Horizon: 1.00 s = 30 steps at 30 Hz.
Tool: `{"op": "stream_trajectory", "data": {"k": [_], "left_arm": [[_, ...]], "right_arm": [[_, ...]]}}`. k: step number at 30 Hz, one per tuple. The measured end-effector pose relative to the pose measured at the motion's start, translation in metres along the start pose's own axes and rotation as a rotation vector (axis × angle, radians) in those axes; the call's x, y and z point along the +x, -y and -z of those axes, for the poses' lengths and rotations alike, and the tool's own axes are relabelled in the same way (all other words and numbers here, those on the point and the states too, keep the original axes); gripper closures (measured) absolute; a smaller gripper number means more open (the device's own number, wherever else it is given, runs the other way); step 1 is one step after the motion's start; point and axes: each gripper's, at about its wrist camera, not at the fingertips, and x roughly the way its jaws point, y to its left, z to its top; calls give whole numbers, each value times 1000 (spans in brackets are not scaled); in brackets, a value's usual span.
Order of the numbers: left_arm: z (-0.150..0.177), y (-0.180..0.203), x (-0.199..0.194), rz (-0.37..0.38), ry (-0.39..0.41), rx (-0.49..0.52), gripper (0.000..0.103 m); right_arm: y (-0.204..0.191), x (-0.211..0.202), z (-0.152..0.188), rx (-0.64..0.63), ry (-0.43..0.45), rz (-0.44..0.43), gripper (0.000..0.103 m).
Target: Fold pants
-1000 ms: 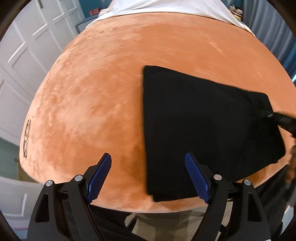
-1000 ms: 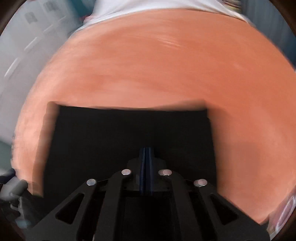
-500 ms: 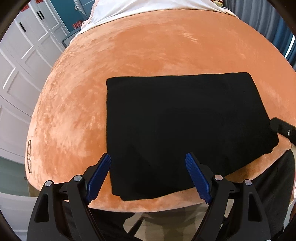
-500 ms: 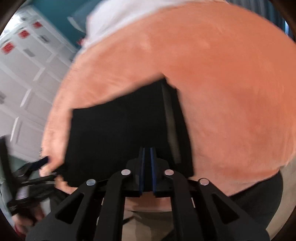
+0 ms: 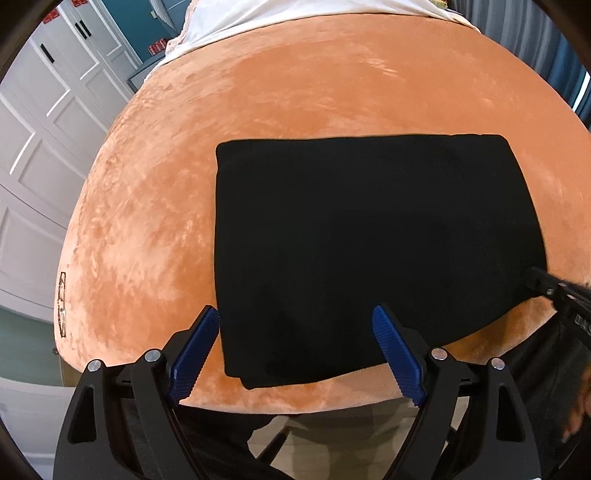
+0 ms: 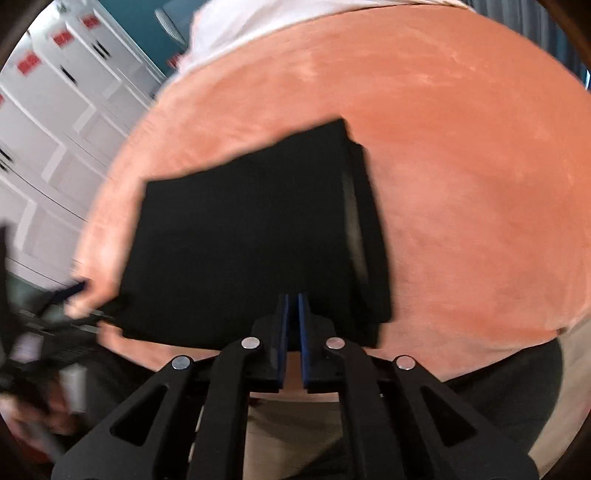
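Note:
The black pants (image 5: 362, 243) lie folded into a flat rectangle on the orange velvet surface (image 5: 295, 85), near its front edge. They also show in the right wrist view (image 6: 243, 243), with stacked layers visible along the right side. My left gripper (image 5: 295, 332) is open and empty, held above the front left part of the pants. My right gripper (image 6: 292, 306) is shut and empty, raised over the front edge of the pants. Its tip shows at the right edge of the left wrist view (image 5: 543, 284).
White panelled cabinet doors (image 5: 40, 147) stand to the left. A white cloth (image 5: 295, 14) covers the far end of the orange surface. Blue curtains (image 5: 569, 70) hang at the far right. The person's dark clothing (image 6: 509, 380) is below the front edge.
The pants have swung round and now lie squarely in front of the left gripper. My right gripper has pulled back toward the front edge, still shut. The left gripper stays open.

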Motion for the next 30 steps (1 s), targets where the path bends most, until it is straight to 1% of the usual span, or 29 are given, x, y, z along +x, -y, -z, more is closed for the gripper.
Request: {"op": "stream_trajectory", "data": {"k": [2,3,4,5,6,8,9,11,14,15,16,17,19,20,21,22,23,25,27,29,30], "left_arm": [[2,-2,-1,-15,5,8,20],[5,-5,-1,-29,6,7,19],[6,-6,1,-32,3,-1,18],[7,-7,3,-30,-3,-9,18],[7,-8,7,-19,-17,-23,18],[7,-7,14,1,-41,-35,18],[7,-5,16,8,-42,-32,18],[7,-1,17,-8,-39,-13,18],[6,3,19,-26,-34,8,18],[5,3,20,-21,-35,4,18],[4,3,21,-17,-35,0,17],[3,2,22,-8,-37,-6,16],[0,1,23,-9,-39,-9,16],[0,1,22,-10,-36,-7,16],[-1,0,22,-8,-34,-6,16],[-1,-1,22,-3,-34,-9,16],[-1,-1,23,0,-36,-13,16],[-1,-3,24,12,-47,-28,16],[-1,-3,25,19,-48,-32,16],[-1,-3,26,29,-51,-33,15],[-1,-4,27,38,-56,-36,15]], "right_arm": [[18,-7,3,149,-8,-106,103],[16,-10,2,163,-10,-109,103],[11,-19,-1,149,4,-93,103],[3,-27,-7,119,22,-80,97],[-4,-35,-15,84,47,-75,97],[-12,-39,-34,57,81,-75,97],[-12,-36,-47,46,94,-59,97],[-16,-17,-69,32,96,-25,97],[-26,14,-85,9,70,-11,97],[-27,28,-90,-10,58,16,98],[-25,43,-93,-39,45,88,103],[-23,52,-98,-50,47,117,103],[-19,51,-104,-11,51,105,103],[-23,45,-104,3,56,99,103],[-31,32,-101,-16,77,106,99],[-39,22,-97,-41,93,103,97],[-48,11,-89,-73,103,81,97],[-53,4,-78,-98,105,73,97],[-50,7,-62,-122,73,110,97],[-35,19,-50,-116,43,150,103],[-23,23,-46,-89,57,131,103]]}}
